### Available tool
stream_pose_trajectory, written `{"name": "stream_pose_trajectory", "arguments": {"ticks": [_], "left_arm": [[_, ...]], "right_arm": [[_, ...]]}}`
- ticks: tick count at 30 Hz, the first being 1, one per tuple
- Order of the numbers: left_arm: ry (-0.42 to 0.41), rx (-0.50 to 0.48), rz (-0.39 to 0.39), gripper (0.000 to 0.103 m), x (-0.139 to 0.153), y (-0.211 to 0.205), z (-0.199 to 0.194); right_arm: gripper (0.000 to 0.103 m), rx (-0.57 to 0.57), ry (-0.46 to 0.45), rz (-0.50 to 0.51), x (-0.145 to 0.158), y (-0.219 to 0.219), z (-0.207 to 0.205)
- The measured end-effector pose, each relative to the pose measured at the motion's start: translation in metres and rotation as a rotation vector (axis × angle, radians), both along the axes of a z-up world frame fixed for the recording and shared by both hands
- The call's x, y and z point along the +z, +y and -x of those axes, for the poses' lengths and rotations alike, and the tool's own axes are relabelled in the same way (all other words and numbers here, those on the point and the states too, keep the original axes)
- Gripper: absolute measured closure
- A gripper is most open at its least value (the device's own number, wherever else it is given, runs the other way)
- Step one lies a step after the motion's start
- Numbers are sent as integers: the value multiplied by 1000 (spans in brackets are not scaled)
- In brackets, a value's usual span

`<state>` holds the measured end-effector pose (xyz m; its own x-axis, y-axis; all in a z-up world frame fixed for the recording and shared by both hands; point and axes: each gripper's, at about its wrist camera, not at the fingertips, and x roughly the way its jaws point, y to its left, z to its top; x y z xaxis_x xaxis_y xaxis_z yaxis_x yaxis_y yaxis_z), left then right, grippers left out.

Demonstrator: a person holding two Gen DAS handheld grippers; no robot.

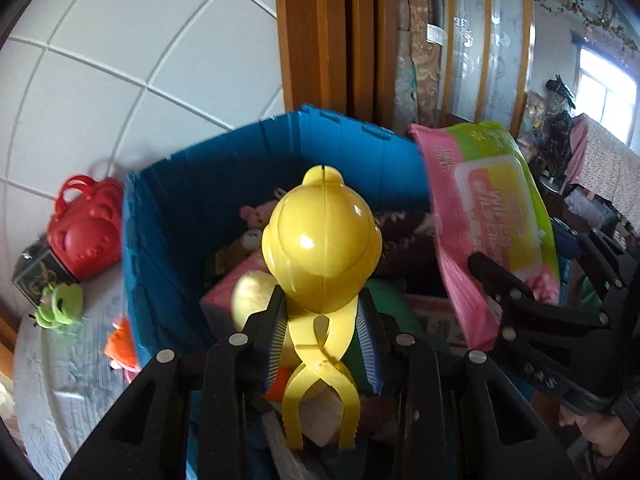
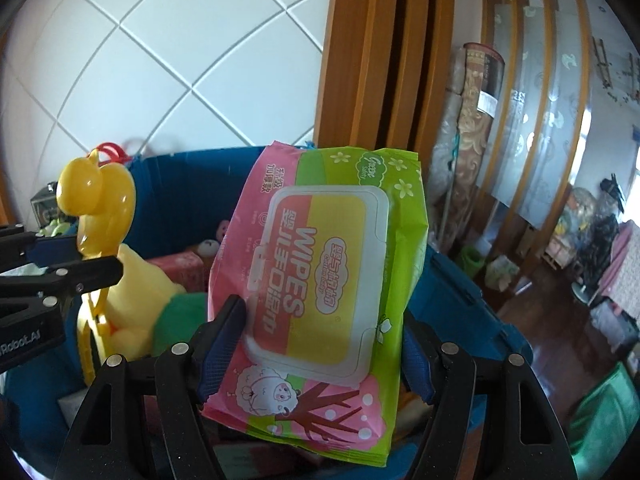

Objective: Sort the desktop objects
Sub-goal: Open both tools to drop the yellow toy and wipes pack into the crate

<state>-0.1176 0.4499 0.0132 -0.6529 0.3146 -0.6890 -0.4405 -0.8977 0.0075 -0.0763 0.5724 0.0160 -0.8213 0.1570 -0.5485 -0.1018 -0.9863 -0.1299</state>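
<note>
My left gripper (image 1: 322, 312) is shut on a yellow duck-shaped plastic clamp toy (image 1: 322, 240), which stands upright over the blue storage bin (image 1: 168, 240). In the right wrist view the same toy (image 2: 100, 200) shows at the left, held by the left gripper (image 2: 92, 268). My right gripper (image 2: 320, 320) is shut on a pink and green pack of wet wipes (image 2: 328, 272), its blue pads pressing on both sides, also above the bin (image 2: 460, 300). From the left wrist view, the wipes (image 1: 492, 208) hang at the right in the right gripper (image 1: 500, 280).
The bin holds a pink box (image 1: 228, 292), a yellow and green plush (image 2: 160, 292), small plush toys and dark cloth. On the table left of the bin lie a red bear-shaped bag (image 1: 86, 236), a green frog toy (image 1: 60, 306) and an orange item (image 1: 120, 346). A tiled wall stands behind.
</note>
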Motion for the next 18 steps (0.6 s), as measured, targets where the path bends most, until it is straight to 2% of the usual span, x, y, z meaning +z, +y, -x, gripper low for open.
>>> {"name": "stream_pose_trajectory", "arguments": {"ticks": [2, 3, 5, 7, 8, 9, 10, 15, 18], "left_arm": [[-11, -13, 10, 61, -4, 2, -5], [3, -8, 20, 57, -2, -2, -7], [40, 4, 29, 39, 1, -2, -15], [64, 5, 26, 31, 4, -5, -18], [72, 4, 28, 31, 5, -6, -20], [78, 4, 33, 30, 6, -7, -22], [81, 3, 35, 30, 6, -8, -22], [103, 7, 26, 30, 9, -18, -29], [124, 18, 10, 30, 15, -28, -33]], "right_arm": [[31, -5, 5, 0, -1, 6, 0], [31, -6, 7, 3, -1, 8, 0], [31, -13, 2, 1, -2, 11, 0], [31, -21, 2, 0, -3, 14, 1], [31, -26, -1, 3, -3, 15, 0], [26, -32, -2, 7, -4, 16, -1], [17, -37, 0, 8, -4, 18, -2], [0, -62, 5, 10, -2, 22, -10], [0, -65, 3, 21, -1, 23, -14]]}}
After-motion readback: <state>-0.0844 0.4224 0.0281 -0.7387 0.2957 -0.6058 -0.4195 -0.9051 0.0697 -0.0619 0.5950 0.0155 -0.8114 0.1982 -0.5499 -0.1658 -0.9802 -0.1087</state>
